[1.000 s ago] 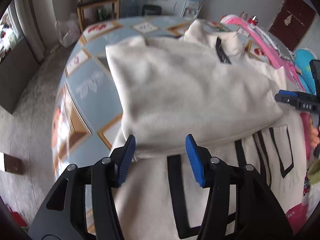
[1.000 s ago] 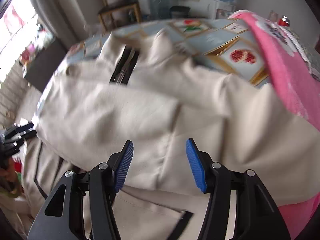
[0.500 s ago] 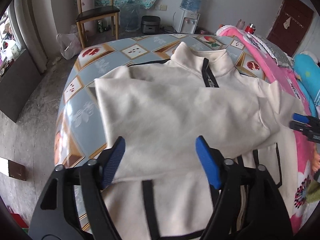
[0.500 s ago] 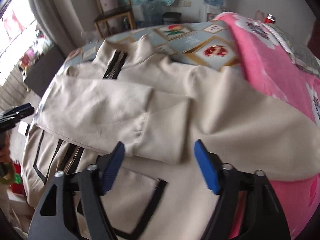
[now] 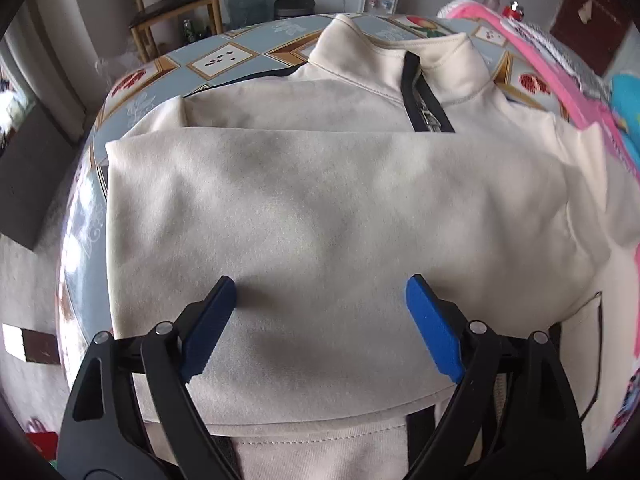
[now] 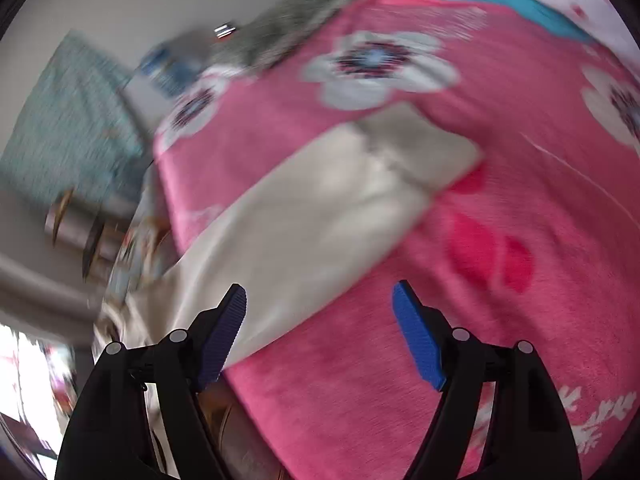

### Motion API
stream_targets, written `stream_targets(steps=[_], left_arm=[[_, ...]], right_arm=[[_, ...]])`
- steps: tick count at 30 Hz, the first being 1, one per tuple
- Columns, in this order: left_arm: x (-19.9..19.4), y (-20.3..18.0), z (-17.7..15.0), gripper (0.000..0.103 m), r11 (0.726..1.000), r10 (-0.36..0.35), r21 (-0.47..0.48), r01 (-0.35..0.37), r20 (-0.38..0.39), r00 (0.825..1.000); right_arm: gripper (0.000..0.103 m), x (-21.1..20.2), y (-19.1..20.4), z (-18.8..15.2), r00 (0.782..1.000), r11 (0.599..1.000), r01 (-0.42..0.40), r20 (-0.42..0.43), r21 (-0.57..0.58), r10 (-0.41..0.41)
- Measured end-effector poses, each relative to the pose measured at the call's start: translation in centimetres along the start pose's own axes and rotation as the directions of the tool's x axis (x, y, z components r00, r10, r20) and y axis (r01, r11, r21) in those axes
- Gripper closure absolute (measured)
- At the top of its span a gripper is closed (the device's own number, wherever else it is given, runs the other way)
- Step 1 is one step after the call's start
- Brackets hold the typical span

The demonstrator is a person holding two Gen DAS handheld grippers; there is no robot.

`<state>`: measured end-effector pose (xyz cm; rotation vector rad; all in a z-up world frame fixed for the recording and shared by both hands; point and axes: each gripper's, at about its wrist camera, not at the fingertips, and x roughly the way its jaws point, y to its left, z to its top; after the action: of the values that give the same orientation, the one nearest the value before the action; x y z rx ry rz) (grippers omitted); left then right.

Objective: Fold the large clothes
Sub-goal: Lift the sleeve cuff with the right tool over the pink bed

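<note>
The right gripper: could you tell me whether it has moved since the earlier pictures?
Yes. The right gripper has swung rightward, off the jacket body toward the sleeve on the pink blanket.

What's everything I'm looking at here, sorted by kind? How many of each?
Cream jackets: 1
Pink flowered blankets: 1
Grippers with blue pads: 2, left and right
Wooden chairs: 1
Patterned tablecloths: 1
Total: 6
</note>
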<state>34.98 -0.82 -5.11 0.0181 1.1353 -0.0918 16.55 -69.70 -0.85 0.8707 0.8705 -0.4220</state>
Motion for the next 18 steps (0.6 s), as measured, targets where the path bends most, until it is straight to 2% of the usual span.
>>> stream_targets(steps=[6,9,11,13,14,18], left_arm=[[-0.2,0.5,-0.1,0.019,1.000,-0.026,0.008,0.026,0.003,1.000],[-0.3,0.9,0.0,0.019,0.999,-0.047,-0.012,0.047,0.002,0.999],[-0.3,1.0,0.1,0.019,0.998,-0.053,-0.020,0.053,0.001,0.999],[-0.3,0.9,0.1,0.019,0.999,-0.051,-0.016,0.051,0.000,0.999],[-0.2,0.7,0.1,0.019,0.999,-0.043,-0.003,0.043,-0.004,0.999],[-0.2,0.4,0.1,0.019,1.000,-0.015,0.022,0.016,-0.013,1.000]], right_arm=[[0.042,4.8,-3.5,2.9,1.000,0.984,-0.011,-0.007,0.178,0.013],[0.054,6.7,-4.0,3.8,1.000,0.975,0.002,0.015,0.222,-0.006],[0.074,7.0,-4.1,4.0,0.998,0.972,0.023,0.043,0.234,-0.034],[0.089,6.5,-3.7,4.0,0.995,0.978,0.038,0.079,0.205,-0.055],[0.092,6.1,-3.0,4.1,0.993,0.983,0.051,0.098,0.175,-0.069],[0.093,2.4,0.6,4.5,0.979,0.997,0.051,0.192,0.065,-0.063]])
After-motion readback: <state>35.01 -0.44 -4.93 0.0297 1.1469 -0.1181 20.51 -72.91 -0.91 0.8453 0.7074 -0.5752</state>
